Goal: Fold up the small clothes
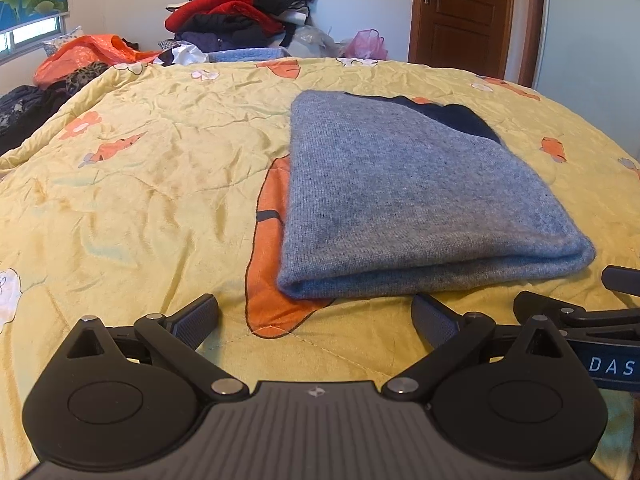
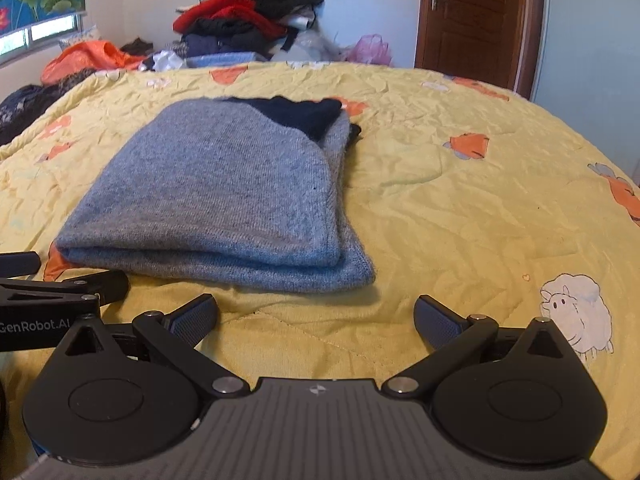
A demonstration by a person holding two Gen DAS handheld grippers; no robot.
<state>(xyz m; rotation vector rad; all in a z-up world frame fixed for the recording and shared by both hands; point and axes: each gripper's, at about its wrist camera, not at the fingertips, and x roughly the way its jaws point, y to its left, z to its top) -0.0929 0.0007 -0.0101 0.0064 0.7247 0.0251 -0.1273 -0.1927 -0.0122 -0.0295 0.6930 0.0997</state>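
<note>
The grey knit sweater (image 1: 416, 200) lies folded flat on the yellow quilt (image 1: 132, 184) of the bed, filling the centre and right of the left wrist view, with a dark navy part (image 1: 460, 118) showing at its far edge. The left gripper (image 1: 316, 318) sits low in the frame just short of the sweater's near fold, jaws spread wide and holding nothing. A pile of clothes (image 1: 240, 12) fills the upper left background, a wooden door (image 1: 464, 16) the upper right.

In the right wrist view the sweater (image 2: 224, 196) lies centre-left, its layered edges visible at its right side. The right gripper (image 2: 316, 318) is at the lower centre, jaws spread and empty, near the sweater without touching it. A sheep print (image 2: 576, 312) marks the quilt (image 2: 460, 216) at lower right.
</note>
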